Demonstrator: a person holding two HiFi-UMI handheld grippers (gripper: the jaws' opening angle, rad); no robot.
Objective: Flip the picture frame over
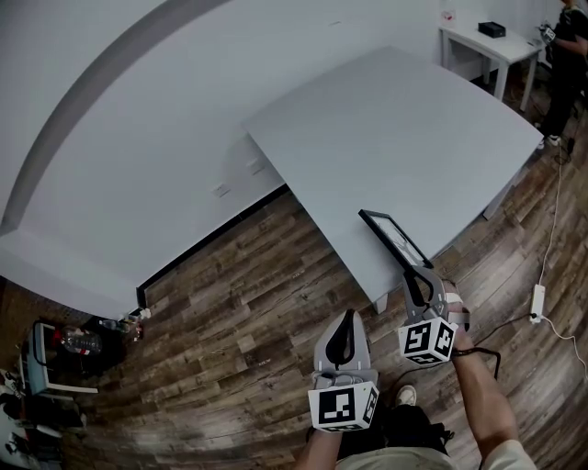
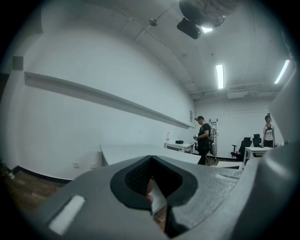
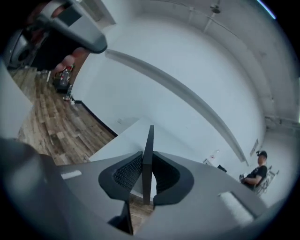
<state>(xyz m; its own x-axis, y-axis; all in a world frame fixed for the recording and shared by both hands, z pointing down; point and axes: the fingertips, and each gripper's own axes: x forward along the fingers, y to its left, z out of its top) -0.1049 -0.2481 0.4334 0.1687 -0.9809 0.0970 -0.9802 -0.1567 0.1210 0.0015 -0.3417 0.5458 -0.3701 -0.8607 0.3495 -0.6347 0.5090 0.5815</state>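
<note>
The picture frame (image 1: 393, 237) is a thin black frame with a pale picture. It is tilted up on edge over the near corner of the grey table (image 1: 395, 119). My right gripper (image 1: 415, 275) is shut on its near end. In the right gripper view the frame (image 3: 149, 140) shows as a narrow black edge standing upright, with the right gripper (image 3: 148, 161) pinching it between both ribbed pads. My left gripper (image 1: 346, 317) hangs over the wood floor to the left of the table corner, apart from the frame, jaws together and holding nothing. In the left gripper view its tips (image 2: 151, 158) meet.
A small white table (image 1: 487, 44) with a black box (image 1: 491, 28) stands at the back right, a person (image 1: 565, 55) beside it. A power strip (image 1: 537, 298) and its cable lie on the floor at right. Clutter (image 1: 55, 358) sits by the wall at left. Two people (image 2: 203, 140) stand far off.
</note>
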